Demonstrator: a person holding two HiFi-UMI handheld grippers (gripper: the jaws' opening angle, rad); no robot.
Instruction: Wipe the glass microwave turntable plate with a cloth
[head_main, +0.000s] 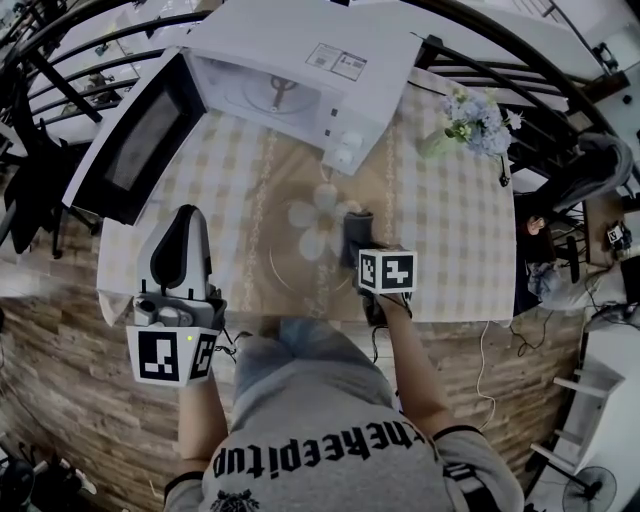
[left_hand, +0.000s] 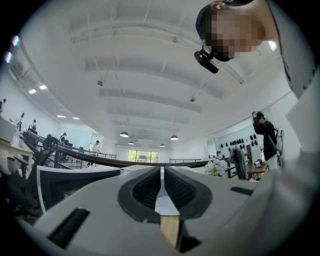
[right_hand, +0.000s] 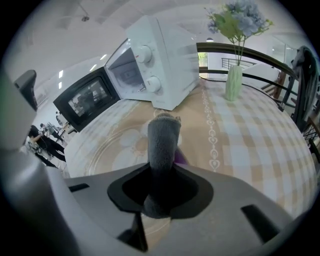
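The right gripper has its jaws clamped on a rolled grey cloth, which sticks out past them as a narrow stub; a sliver of something purple shows behind it. The left gripper has its jaws drawn together on nothing and points up at the ceiling.

The glass turntable plate lies flat on the checked counter, just in front of the white microwave, on the person's side. A flower printed on the counter covering shows through the glass. The cloth's tip sits at the plate's edge farthest from the microwave's open door. Whether it touches the glass cannot be told. The left gripper is held in front of that door, clear of the plate. A vase of pale flowers stands on the microwave's other side.

The likely risks:
- Nothing steadies the plate. A sideways wipe could slide it across the covering, toward the microwave or off the counter's near edge.
- The covering itself could bunch under the push.
- The cloth stub is thin, so a steep tilt might bring the hard jaws down on the glass.
- A firm drag could also tug the cloth out of the grip.
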